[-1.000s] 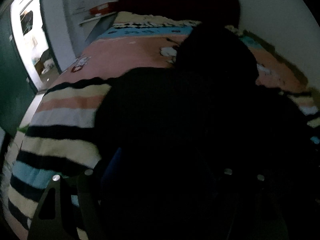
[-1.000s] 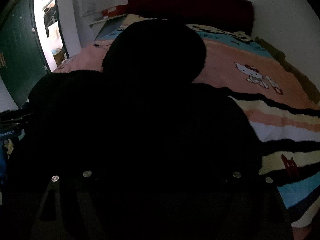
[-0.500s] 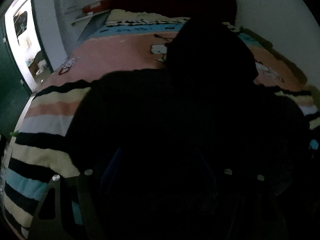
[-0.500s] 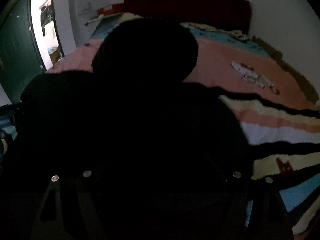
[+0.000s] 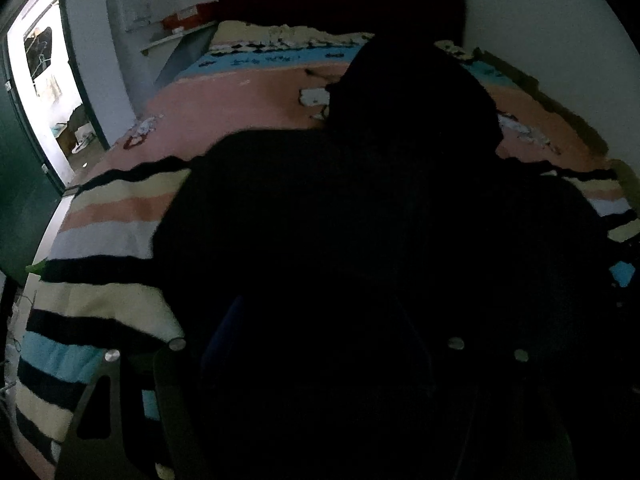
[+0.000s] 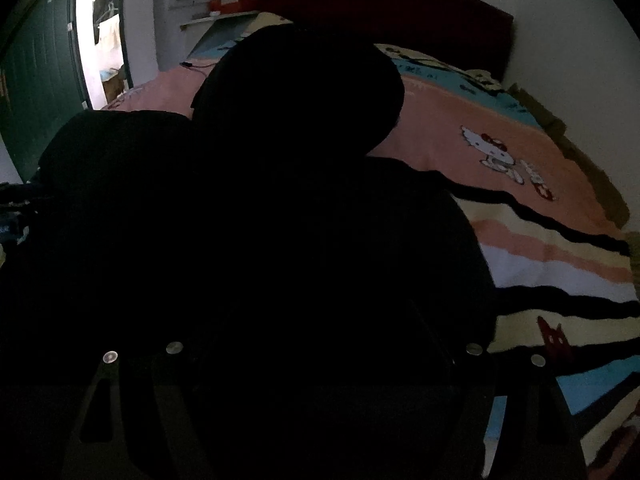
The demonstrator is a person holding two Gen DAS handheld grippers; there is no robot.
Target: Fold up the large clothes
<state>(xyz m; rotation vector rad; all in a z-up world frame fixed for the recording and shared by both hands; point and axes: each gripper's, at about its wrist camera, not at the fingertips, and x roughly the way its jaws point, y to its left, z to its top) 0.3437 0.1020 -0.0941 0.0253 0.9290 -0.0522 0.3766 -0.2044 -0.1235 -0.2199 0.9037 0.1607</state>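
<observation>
Left gripper [image 5: 316, 380]: its two finger mounts stand wide apart at the bottom of the left wrist view, and black cloth fills all the space between them. The fingertips are lost in the dark, so I cannot tell whether they pinch the fabric or only rest against it.

Right gripper [image 6: 320, 384]: the same picture in the right wrist view, with mounts set wide and cloth between them. The tips are too dark to see; I cannot tell if it grips anything.

Black hooded garment [image 5: 360, 220]: lies spread on the bed, covering the near and middle part of the blanket. Its rounded hood [image 6: 300, 92] points toward the headboard. The body of the garment reaches down to both grippers.

Blanket [image 5: 108, 216]: striped in cream, pink, black and light blue near the grippers, with a pink field farther up. A cartoon cat figure [image 6: 494, 152] shows on the pink part, beside the hood.

Headboard [image 6: 400, 12]: dark red, against a white wall.

Doorway [image 5: 36, 92]: bright, to the left of the bed, with a green door [image 6: 36, 92] next to it.
</observation>
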